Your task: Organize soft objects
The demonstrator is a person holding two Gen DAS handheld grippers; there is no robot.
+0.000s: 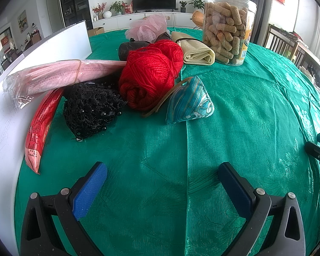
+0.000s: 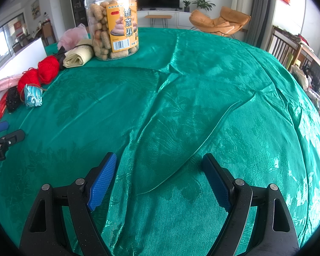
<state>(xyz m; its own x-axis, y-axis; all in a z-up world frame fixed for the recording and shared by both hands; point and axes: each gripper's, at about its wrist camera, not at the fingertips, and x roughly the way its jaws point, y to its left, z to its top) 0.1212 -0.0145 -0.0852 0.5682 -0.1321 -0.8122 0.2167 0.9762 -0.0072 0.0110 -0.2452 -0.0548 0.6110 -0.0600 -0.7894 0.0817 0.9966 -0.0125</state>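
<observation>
- hovering over the green cloth (image 1: pixel 234 117) on the desk, left gripper (image 1: pixel 162 181) has its jaws spread wide, nothing between the blue pads.
- right gripper (image 2: pixel 159 170) likewise spread and empty, over a creased stretch of cloth well apart from the objects.
- soft objects cluster at the left side beside a white board (image 1: pixel 59 44): red yarn (image 1: pixel 147 79) touching a black lace piece (image 1: pixel 91 108) and a teal brocade pouch (image 1: pixel 189 102).
- pink packet (image 1: pixel 59 74) leans on the board above a red packet (image 1: pixel 40 125).
- further back: cream folded cloth (image 1: pixel 198 51), pink mesh puff (image 1: pixel 149 27), clear snack jar (image 1: pixel 228 27).
</observation>
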